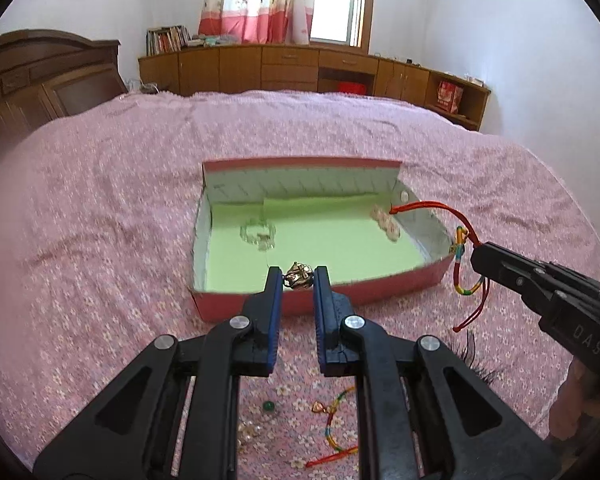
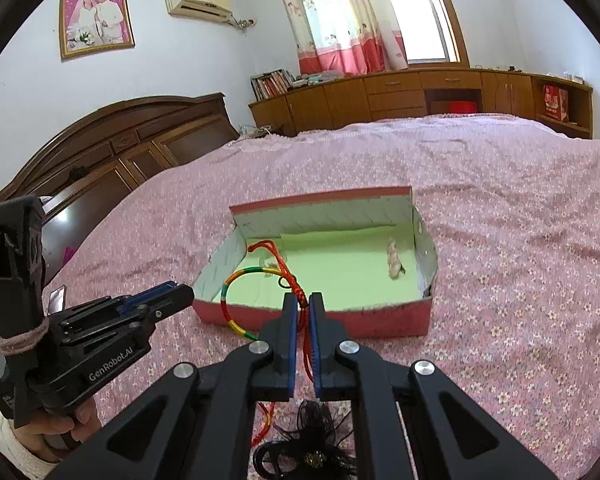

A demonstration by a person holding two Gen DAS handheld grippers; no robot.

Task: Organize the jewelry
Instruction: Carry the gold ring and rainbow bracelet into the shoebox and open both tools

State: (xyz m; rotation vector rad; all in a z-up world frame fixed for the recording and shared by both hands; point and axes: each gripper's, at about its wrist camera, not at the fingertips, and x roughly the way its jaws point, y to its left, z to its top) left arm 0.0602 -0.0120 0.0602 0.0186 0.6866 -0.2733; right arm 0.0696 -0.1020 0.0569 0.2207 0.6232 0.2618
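Note:
My left gripper [image 1: 298, 277] is shut on a small gold ornament [image 1: 299, 275], held over the near wall of the red box [image 1: 220, 305] with its green lining. My right gripper [image 2: 303, 303] is shut on the red cord of a multicoloured woven bracelet [image 2: 236, 300], whose loop hangs in front of the box [image 2: 380, 322]. From the left wrist view that bracelet [image 1: 460, 268] dangles off the right gripper [image 1: 478, 254] beside the box's right corner. Inside lie a clear bead bracelet [image 1: 257, 234] and a pink bead bracelet [image 1: 386, 222]. The left gripper [image 2: 184, 294] shows at left.
The box rests on a pink flowered bedspread [image 1: 100, 220]. Loose on it near me are a green bead [image 1: 269, 405], a gold pendant on a coloured cord [image 1: 332, 420], clear beads [image 1: 247, 432] and a black feathery hair piece [image 2: 312, 440]. A wooden headboard [image 2: 120, 148] stands at left.

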